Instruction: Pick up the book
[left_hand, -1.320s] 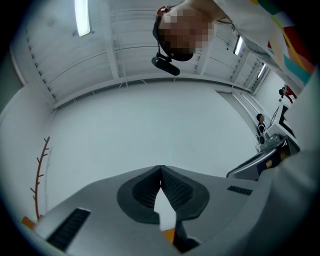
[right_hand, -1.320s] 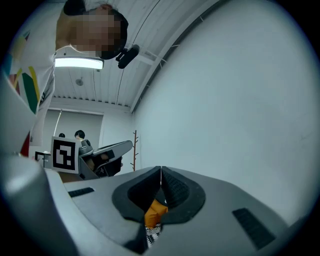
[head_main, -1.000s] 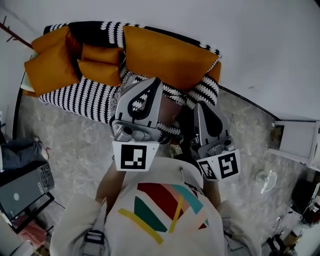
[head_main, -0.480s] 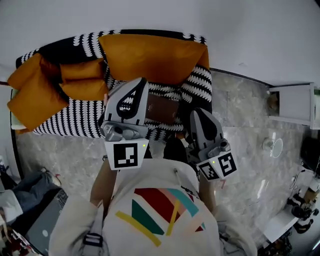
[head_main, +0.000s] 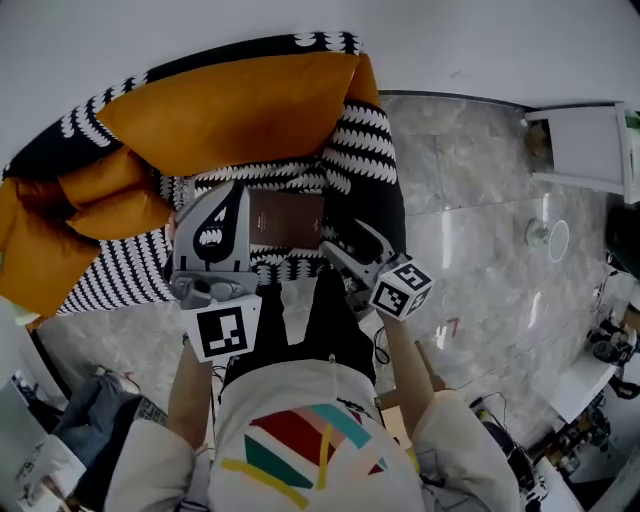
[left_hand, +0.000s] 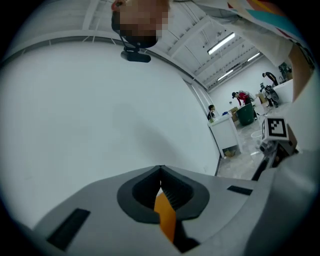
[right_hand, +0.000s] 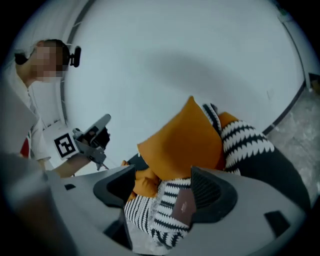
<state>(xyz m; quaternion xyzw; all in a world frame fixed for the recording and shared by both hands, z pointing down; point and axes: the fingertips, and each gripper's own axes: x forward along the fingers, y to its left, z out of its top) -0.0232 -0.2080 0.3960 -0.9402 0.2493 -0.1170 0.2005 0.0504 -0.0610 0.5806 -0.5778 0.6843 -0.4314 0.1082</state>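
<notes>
Jaws of the right gripper are standing wide apart, having just been opening, and they are pinching nothing. The book is showing in the gap beyond them, close to one pad. Those of the left gripper are meeting tip to tip, clenched on nothing, with a sliver of orange peeking through below. In the head view the dark brown book is lying flat on the black-and-white striped sofa. The left gripper is hovering just beside its left edge and the right gripper near its lower right corner. Orange cushions are leaning behind it, and marble floor is spreading rightward.
</notes>
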